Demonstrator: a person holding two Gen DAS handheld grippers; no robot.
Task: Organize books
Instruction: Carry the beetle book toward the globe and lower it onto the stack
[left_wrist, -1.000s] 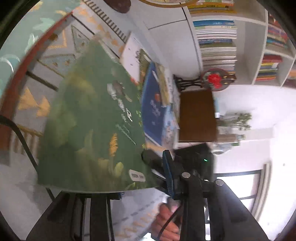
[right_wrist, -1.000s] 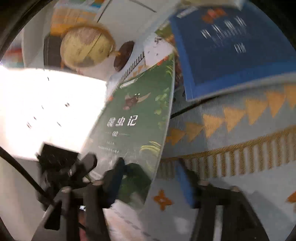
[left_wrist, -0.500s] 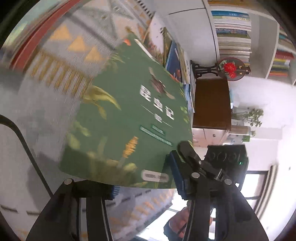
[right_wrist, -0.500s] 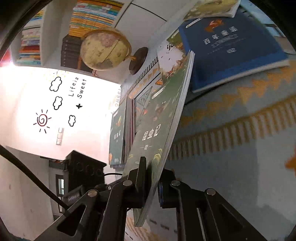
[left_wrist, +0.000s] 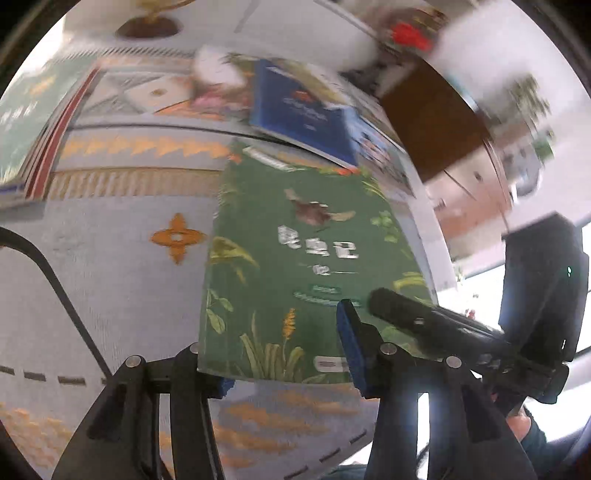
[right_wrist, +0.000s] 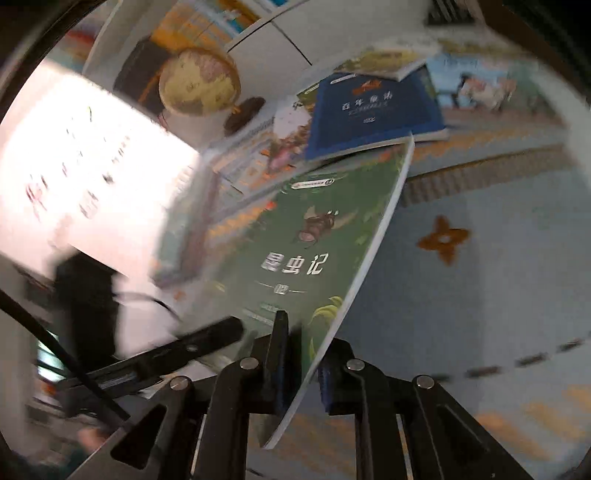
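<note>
While our right tool (right_wrist: 301, 363) clamps the green book (right_wrist: 295, 251) just short of the blue book (right_wrist: 369, 110), our left tool (left_wrist: 284, 354) straddles it loosely, so we should carry it level.

pale blue rug (left_wrist: 110, 295) w/ orange motifs, white shelving (right_wrist: 258, 48), globe (right_wrist: 199, 83), bright window (right_wrist: 92, 177).
</note>
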